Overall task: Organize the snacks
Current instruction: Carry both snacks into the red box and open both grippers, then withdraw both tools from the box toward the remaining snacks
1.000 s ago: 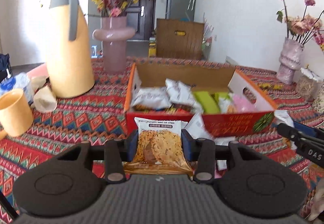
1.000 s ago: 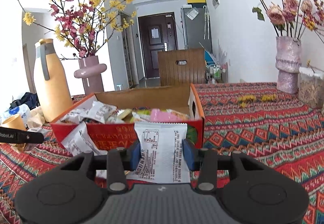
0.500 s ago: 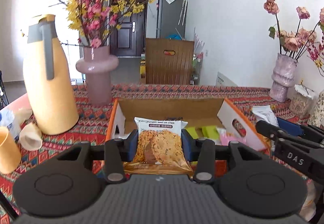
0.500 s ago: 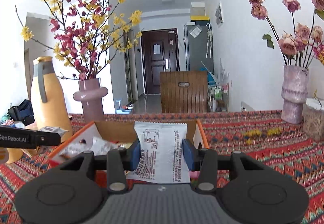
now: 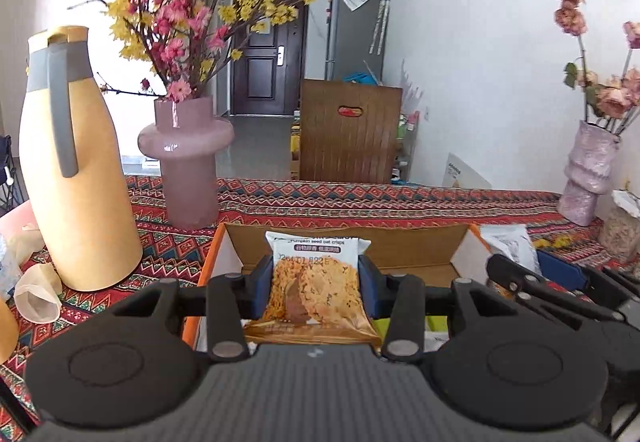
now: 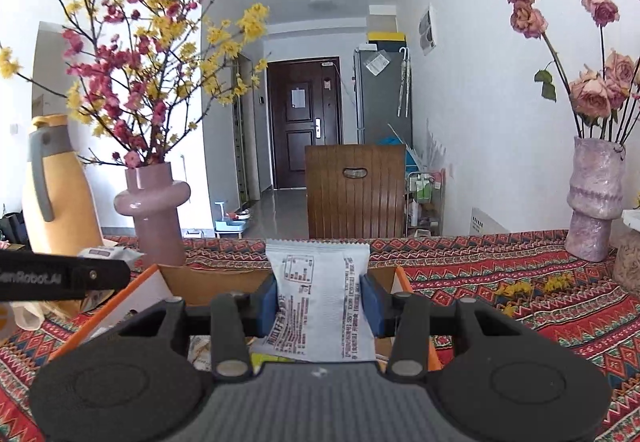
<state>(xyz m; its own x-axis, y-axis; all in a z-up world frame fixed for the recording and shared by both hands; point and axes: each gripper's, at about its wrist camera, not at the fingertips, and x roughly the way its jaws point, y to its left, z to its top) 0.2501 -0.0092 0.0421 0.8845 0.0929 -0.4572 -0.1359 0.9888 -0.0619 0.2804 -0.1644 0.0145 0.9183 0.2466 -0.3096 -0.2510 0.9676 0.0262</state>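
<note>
The left gripper (image 5: 317, 284) is clamping a pumpkin-seed crisp packet (image 5: 316, 282) by its side edges, long axis pointing away from the hand. The right gripper (image 6: 319, 306) is gripping a white packet (image 6: 320, 302) likewise. Directly ahead and below both packets, the open cardboard box (image 5: 400, 248) is sitting on the patterned cloth (image 5: 360, 202); both hands are appearing about equally near it, though its floor is mostly hidden.
</note>
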